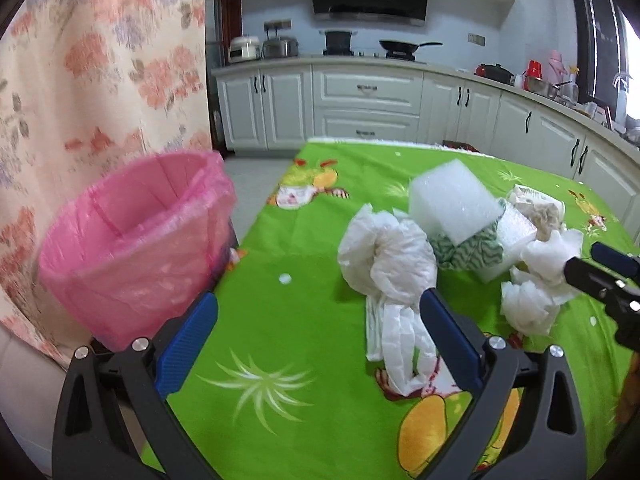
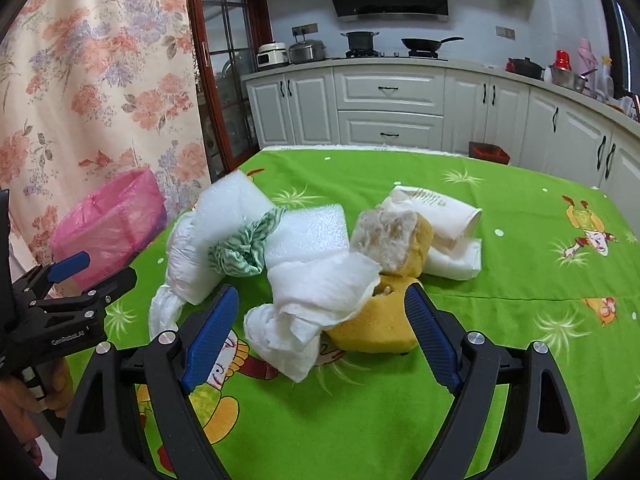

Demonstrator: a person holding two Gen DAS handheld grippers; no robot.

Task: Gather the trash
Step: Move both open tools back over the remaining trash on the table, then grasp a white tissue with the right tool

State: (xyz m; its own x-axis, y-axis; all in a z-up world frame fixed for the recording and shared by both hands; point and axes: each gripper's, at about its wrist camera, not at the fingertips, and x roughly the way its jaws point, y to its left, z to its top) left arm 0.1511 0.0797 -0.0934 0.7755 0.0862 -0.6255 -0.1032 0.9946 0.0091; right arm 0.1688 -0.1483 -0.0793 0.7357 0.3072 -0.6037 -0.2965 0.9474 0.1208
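Note:
A heap of trash lies on the green cartoon tablecloth (image 1: 280,344): a crumpled white plastic bag (image 1: 386,258), white foam blocks (image 1: 452,204), a green-patterned cloth (image 2: 244,250), a yellow sponge (image 2: 378,326), a paper cup (image 2: 438,208) and a crumpled white tissue (image 2: 316,280). My right gripper (image 2: 322,292) is open, its blue pads on either side of the tissue and sponge, not closed on them. My left gripper (image 1: 319,300) is open and holds nothing; its right finger is just in front of the plastic bag. A bin lined with a pink bag (image 1: 136,240) stands at the table's left edge.
A floral curtain (image 1: 100,80) hangs behind the pink bin. White kitchen cabinets (image 2: 390,108) run beyond the table's far edge, with a small red bin (image 2: 488,153) on the floor there. A hand (image 2: 24,396) holds the left gripper (image 2: 96,274) at the lower left.

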